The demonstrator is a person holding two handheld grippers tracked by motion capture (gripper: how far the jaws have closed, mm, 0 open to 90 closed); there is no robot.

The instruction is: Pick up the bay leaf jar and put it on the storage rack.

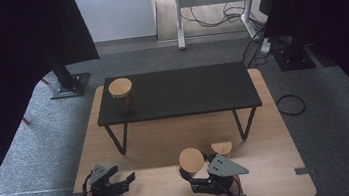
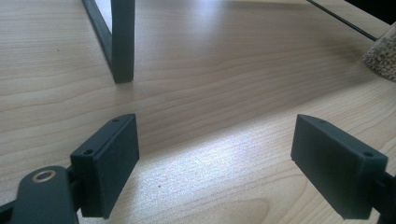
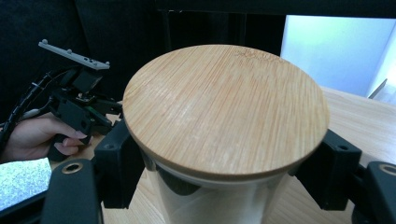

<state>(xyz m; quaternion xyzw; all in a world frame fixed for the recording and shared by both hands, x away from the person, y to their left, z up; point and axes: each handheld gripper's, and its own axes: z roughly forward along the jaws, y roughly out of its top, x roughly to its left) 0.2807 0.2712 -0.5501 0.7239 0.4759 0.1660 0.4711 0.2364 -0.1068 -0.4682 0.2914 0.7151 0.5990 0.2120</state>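
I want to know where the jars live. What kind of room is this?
Probably a lab or workshop, not a kitchen. Black curtains hang at the sides, cables lie on the floor under a desk, and a person holding a right gripper grips a lidded jar on a wooden table.

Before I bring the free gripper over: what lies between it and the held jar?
Bare wooden tabletop in the high view, between the left gripper and the jar.

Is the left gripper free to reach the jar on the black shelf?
Probably yes: the left gripper is open and empty, and the jar stands on that side of the black shelf with nothing between.
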